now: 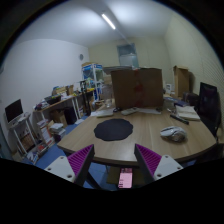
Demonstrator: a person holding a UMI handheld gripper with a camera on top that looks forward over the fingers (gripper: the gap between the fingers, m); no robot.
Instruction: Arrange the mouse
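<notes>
A grey computer mouse [173, 134] lies on the wooden table [140, 128], to the right and beyond my fingers. A round black mouse pad [113, 129] lies on the table straight ahead of me, left of the mouse. My gripper [115, 160] is held high in front of the table's near edge, its two fingers with magenta pads [81, 158] wide apart and nothing between them. The mouse and the pad are apart from each other.
A cardboard box [137, 88] stands at the table's far side. A dark monitor [209, 105] and papers [186, 113] are on the right. A keyboard [128, 110] lies beyond the pad. A desk with a laptop [14, 110] and shelves [91, 80] stand on the left.
</notes>
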